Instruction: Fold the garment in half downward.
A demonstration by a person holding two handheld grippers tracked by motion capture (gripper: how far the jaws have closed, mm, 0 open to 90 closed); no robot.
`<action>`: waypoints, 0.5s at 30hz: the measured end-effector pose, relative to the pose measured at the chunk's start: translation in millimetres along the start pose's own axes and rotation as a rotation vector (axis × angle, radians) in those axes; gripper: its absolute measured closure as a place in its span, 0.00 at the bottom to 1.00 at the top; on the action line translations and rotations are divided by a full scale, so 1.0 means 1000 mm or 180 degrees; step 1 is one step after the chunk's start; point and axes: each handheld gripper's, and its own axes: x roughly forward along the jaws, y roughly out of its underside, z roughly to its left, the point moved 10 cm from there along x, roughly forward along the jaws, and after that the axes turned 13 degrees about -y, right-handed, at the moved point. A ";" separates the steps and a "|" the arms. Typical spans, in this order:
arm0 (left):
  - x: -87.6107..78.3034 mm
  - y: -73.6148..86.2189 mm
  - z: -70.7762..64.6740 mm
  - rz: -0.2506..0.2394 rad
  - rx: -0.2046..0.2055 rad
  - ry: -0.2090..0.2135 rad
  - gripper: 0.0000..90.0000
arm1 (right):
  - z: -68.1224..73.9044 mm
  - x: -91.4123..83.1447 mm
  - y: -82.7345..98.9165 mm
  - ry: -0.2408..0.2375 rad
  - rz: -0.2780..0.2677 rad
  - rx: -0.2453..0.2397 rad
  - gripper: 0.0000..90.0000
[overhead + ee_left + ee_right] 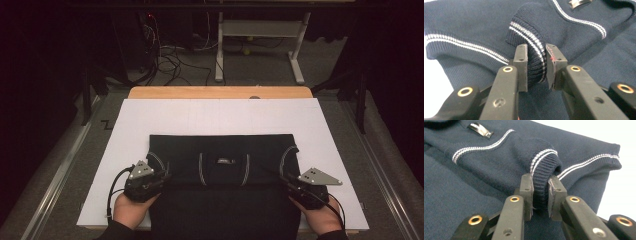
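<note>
Your two hands sit at the bottom edge of the high view, the left hand [131, 210] and the right hand [323, 217] each wrapped around a gripper. Between them lies a dark navy sweater [222, 185], folded on the white sheet [220, 117] that covers the table [220, 92]; its near part runs toward you between your hands. Your left gripper [536, 63] has its jaws closed down on a ribbed cuff [534, 53] with white stripes, the knit bunched between the pads. Your right gripper [540, 195] pinches the other ribbed cuff [544, 175] in the same way, narrow gap, fabric squeezed between. A small label [225, 161] shows at the sweater's middle. Beyond the table, cables [170, 60] trail over the grey floor beside a white frame [260, 35].
</note>
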 end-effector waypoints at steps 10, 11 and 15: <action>0.006 0.011 0.001 0.0149 -0.0038 0.0020 0.74 | 0.002 0.002 0.013 -0.0042 0.0115 0.0060 0.84; 0.006 0.012 0.001 0.0157 -0.0045 0.0028 0.73 | 0.002 0.002 0.014 -0.0041 0.0140 0.0066 0.83; 0.008 0.014 0.003 0.0190 -0.0092 0.0039 0.67 | 0.001 0.004 0.018 -0.0052 0.0178 0.0095 0.77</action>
